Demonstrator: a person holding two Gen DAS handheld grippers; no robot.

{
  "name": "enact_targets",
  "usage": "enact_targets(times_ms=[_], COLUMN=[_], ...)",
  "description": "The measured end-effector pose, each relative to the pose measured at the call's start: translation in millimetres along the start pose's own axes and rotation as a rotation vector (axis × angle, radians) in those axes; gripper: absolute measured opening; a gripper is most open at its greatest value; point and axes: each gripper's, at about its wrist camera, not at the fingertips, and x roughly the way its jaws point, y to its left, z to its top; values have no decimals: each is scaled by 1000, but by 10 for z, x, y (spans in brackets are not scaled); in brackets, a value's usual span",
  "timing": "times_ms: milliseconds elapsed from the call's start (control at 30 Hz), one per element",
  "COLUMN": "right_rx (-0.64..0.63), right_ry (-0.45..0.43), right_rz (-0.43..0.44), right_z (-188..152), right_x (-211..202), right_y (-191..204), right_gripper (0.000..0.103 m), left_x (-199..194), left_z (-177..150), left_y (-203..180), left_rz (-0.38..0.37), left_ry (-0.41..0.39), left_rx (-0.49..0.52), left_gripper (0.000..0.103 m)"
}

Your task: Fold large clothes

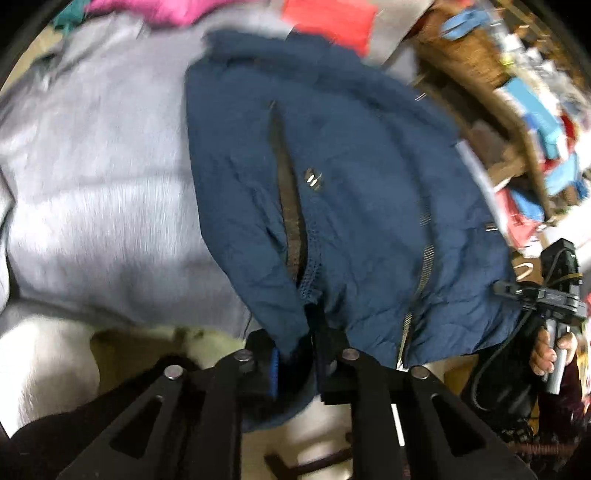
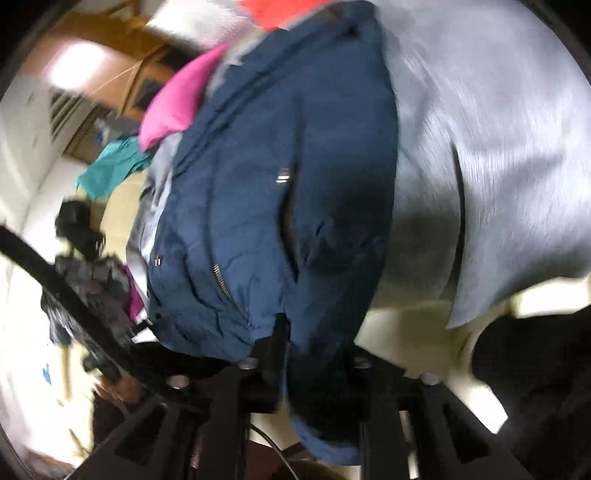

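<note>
A navy blue zip jacket [image 1: 351,177] with metal zippers lies stretched over a grey garment [image 1: 103,192]. My left gripper [image 1: 299,354] is shut on the jacket's near edge. In the right wrist view the same jacket [image 2: 280,192] fills the middle, and my right gripper [image 2: 306,362] is shut on its hem, with cloth bunched between the fingers. The right gripper [image 1: 554,295], held by a hand, shows at the right edge of the left wrist view. The left gripper [image 2: 81,236] shows blurred at the left of the right wrist view.
The grey garment [image 2: 498,155] spreads under and beside the jacket. Pink [image 2: 177,99], teal [image 2: 110,170] and red [image 1: 332,22] clothes lie at the far side. A cluttered wooden shelf [image 1: 517,110] stands at the right. A pale surface [image 2: 406,339] shows beneath.
</note>
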Motion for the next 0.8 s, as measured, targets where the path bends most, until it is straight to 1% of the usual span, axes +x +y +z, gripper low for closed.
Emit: enact_targets(times_ms=[33, 67, 100, 133, 167, 200, 233, 333, 400, 467, 567, 600, 667, 767, 800], right_rx=[28, 34, 30, 6, -18, -39, -50, -98, -143, -202, -273, -282, -290, -286, -271], right_ry=[22, 26, 33, 39, 38, 31, 19, -52, -105, -185, -309, -344, -406, -484, -512], right_rz=[2, -7, -22, -47, -60, -61, -54, -11, 9, 33, 57, 70, 88, 111, 125], right_z=[36, 46, 49, 51, 33, 25, 3, -6, 26, 69, 232, 310, 487, 720, 822], right_x=[82, 126, 177, 219, 219, 187, 128, -121, -279, -483, -740, -796, -890, -957, -972], right_y=[-54, -72, -71, -36, -3, 37, 52, 213, 392, 582, 845, 913, 997, 1077, 1086], right_gripper=[60, 60, 59, 47, 30, 23, 16, 13, 12, 11, 11, 11, 11, 11, 11], left_x=[107, 186, 234, 261, 247, 216, 169, -46, -223, -475, -826, -893, -1053, -1116, -1149], left_z=[28, 44, 49, 61, 72, 72, 77, 76, 162, 294, 558, 622, 861, 1119, 1229], left_y=[25, 37, 39, 36, 30, -2, 9, 17, -54, -119, -173, -194, -208, -205, -121], left_rz=[13, 29, 38, 41, 39, 32, 5, -80, -125, -164, -193, -199, -224, -225, -228], left_ry=[45, 72, 83, 83, 70, 56, 41, -15, -66, -138, -242, -266, -330, -399, -423], left_rx=[-14, -25, -28, -26, -24, -27, -35, -41, -25, -4, 14, 15, 4, -13, -29], left_gripper=[33, 34, 34, 31, 24, 13, 12, 9, 8, 8, 8, 8, 8, 8, 8])
